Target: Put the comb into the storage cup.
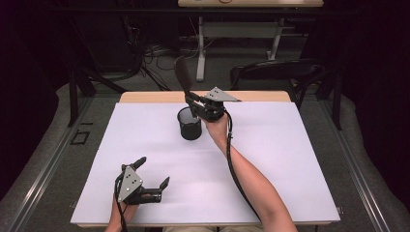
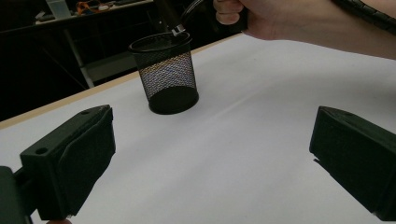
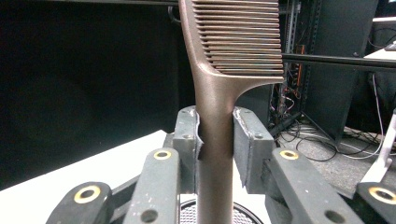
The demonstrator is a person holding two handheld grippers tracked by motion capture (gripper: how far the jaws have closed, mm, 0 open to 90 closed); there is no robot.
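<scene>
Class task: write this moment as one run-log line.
right claw: shut on comb handle | comb: upright above mesh cup | left claw: open, holds nothing

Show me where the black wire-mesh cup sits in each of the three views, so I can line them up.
High view: the black wire-mesh cup stands upright on the white sheet, centre, below the right gripper.
Left gripper view: upper centre-left, beyond the open jaws.
Right gripper view: its rim alone shows at the bottom edge, under the jaws.
Shared landmark: the brown plastic comb, clamped in the right gripper above the cup.
</scene>
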